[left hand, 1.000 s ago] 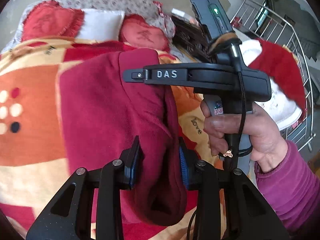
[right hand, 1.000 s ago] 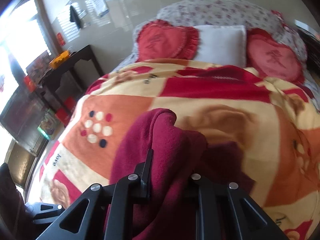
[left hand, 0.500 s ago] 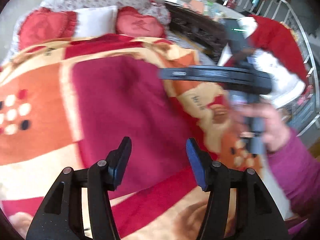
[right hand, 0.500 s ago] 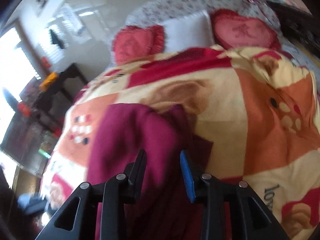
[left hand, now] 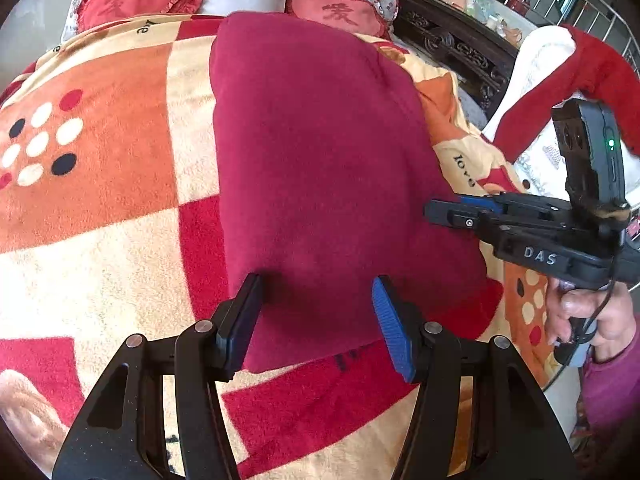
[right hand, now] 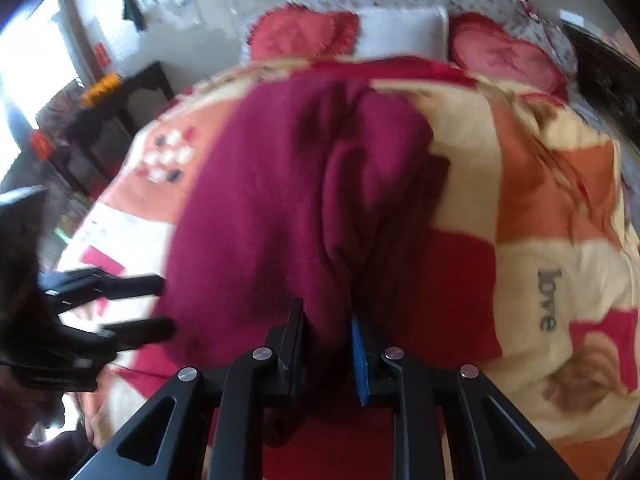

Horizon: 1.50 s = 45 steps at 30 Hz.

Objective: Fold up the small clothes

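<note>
Closing on a bunched fold of the maroon garment, the right gripper likely means to drag it flat; the left gripper hovers wide, empty, over the blanket.

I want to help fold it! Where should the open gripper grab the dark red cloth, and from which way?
Best guess: the near hem of the dark red cloth, from above. It lies flat on the blanket, and its edge sits right between the left gripper's open fingers. The right gripper is closing on a bunched fold.
</note>
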Each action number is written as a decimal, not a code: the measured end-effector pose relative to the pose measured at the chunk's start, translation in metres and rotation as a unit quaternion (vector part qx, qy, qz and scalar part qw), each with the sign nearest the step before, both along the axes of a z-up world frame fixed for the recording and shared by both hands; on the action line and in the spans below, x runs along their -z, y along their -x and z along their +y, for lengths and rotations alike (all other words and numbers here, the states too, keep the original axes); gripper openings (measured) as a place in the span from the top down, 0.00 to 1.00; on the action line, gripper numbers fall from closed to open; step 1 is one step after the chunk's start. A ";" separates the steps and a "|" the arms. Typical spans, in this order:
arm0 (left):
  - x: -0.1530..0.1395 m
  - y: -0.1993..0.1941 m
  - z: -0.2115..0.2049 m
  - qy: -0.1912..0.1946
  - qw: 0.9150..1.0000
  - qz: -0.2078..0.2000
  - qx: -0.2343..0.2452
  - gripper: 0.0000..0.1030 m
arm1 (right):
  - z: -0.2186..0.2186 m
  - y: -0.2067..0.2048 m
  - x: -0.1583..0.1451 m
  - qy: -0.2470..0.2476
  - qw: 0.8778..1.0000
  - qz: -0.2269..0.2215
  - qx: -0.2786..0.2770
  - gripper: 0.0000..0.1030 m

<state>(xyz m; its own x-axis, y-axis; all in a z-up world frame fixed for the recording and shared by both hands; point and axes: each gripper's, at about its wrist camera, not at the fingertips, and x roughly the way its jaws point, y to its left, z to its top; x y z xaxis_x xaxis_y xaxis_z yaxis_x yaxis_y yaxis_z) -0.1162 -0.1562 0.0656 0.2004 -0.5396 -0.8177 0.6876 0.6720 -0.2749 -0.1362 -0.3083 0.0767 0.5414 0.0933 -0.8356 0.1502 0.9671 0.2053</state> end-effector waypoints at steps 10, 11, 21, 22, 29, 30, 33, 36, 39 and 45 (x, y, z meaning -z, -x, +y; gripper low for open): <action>0.002 -0.006 -0.011 -0.001 1.000 0.005 -0.012 0.44 | -0.054 -0.043 -0.033 -0.080 0.989 -0.076 0.094 0.55; 0.002 -0.006 -0.012 -0.001 1.000 0.006 -0.013 0.43 | -0.058 -0.054 -0.029 -0.084 0.989 -0.072 0.097 0.56; -0.004 -0.011 -0.024 -0.001 1.000 -0.006 -0.014 0.42 | -0.051 -0.093 -0.030 0.107 0.991 -0.054 0.066 0.93; -0.004 -0.011 -0.026 -0.004 1.000 -0.009 -0.015 0.42 | -0.056 -0.099 -0.017 0.109 0.990 -0.043 0.072 0.93; 0.001 -0.009 -0.031 -0.024 0.999 -0.020 -0.018 0.41 | -0.070 -0.076 -0.023 0.025 0.992 -0.063 0.105 0.74; 0.002 -0.009 -0.030 -0.024 0.999 -0.019 -0.020 0.41 | -0.069 -0.071 -0.029 0.016 0.992 -0.062 0.110 0.67; 0.002 -0.009 -0.030 -0.023 0.999 -0.019 -0.022 0.41 | -0.054 -0.050 -0.048 -0.034 0.992 -0.086 0.084 0.63; 0.003 -0.008 -0.032 -0.028 0.999 -0.023 -0.024 0.41 | -0.030 -0.035 -0.054 -0.040 0.994 -0.094 0.051 0.63; 0.003 -0.005 -0.030 -0.028 0.999 -0.025 -0.026 0.41 | -0.009 -0.026 -0.048 -0.031 0.995 -0.089 0.024 0.63; 0.004 -0.001 -0.029 -0.027 0.999 -0.022 -0.029 0.39 | -0.005 -0.023 -0.006 0.036 0.998 -0.037 0.039 0.73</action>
